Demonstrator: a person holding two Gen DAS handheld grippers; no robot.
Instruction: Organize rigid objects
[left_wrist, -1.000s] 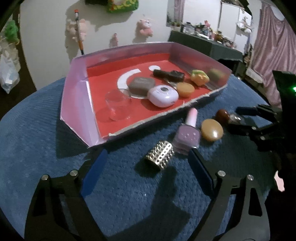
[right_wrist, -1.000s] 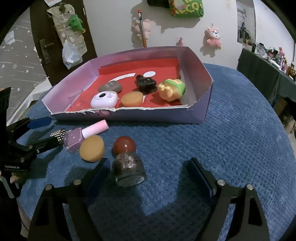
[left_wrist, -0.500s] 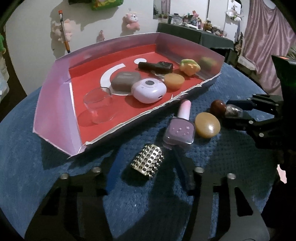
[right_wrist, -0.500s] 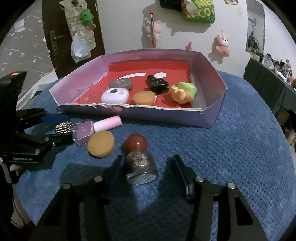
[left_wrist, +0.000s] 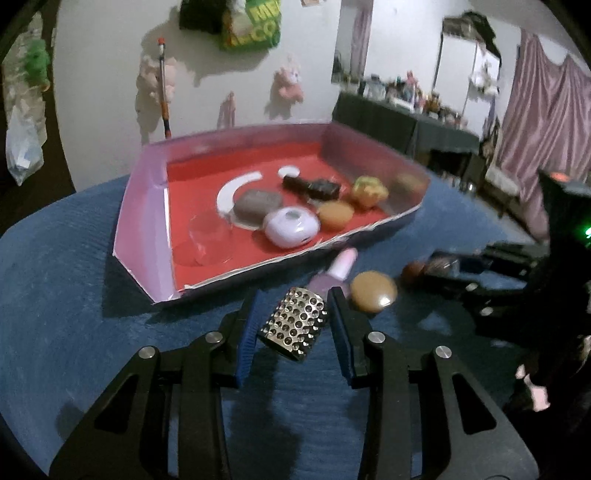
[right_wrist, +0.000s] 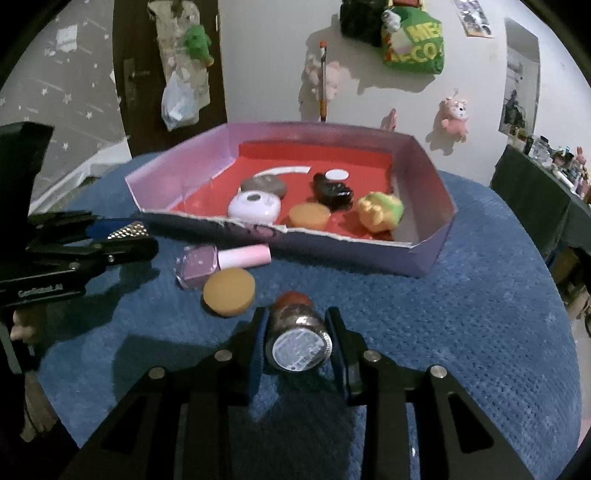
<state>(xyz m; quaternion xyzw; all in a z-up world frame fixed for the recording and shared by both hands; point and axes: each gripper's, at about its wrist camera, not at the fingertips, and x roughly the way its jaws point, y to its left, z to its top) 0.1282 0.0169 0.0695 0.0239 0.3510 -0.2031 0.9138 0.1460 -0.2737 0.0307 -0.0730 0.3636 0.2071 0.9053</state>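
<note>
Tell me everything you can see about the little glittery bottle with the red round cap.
The glittery bottle is a small clear jar, apparently glass, filled with dark sparkly material. It has a rounded reddish-brown cap and a flat round base bearing a pale label with unreadable print. It lies on its side, base toward the right wrist camera and cap pointing toward the box. The right gripper is shut on it, a blue pad pressing each side. Blue textured cloth lies below; whether the bottle touches it is unclear.

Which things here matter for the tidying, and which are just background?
Job:
left gripper shut on studded cylinder
right gripper shut on glitter bottle
nail polish
orange puck
tray

Background:
wall toys
plastic bag
</note>
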